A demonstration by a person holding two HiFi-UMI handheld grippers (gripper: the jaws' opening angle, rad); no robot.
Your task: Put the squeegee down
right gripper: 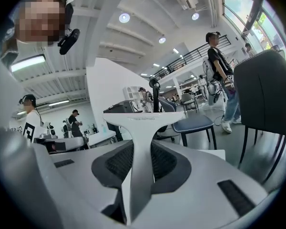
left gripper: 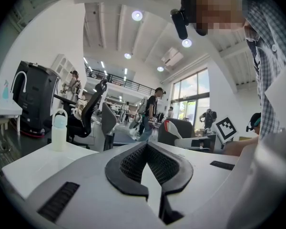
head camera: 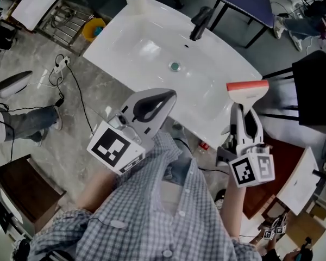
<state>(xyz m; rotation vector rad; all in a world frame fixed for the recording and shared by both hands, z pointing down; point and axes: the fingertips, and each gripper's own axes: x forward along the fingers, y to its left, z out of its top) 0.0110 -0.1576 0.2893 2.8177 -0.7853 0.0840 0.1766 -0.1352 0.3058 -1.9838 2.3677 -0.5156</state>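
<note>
Squeegee (head camera: 248, 93), white plastic with orange blade strip, clamped by its handle in right hand-held gripper (head camera: 243, 118), over white washbasin (head camera: 152, 53) rim; left hand-held gripper (head camera: 157, 99) closed, empty.

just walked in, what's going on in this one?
A person stands at a white sink with a gripper in each hand. The right gripper is shut on the handle of a white squeegee with a red blade, its blade end pointing away from the person, over the sink's near right edge in the head view. The left gripper is shut and empty by the near rim. The squeegee is not yet set down.
</note>
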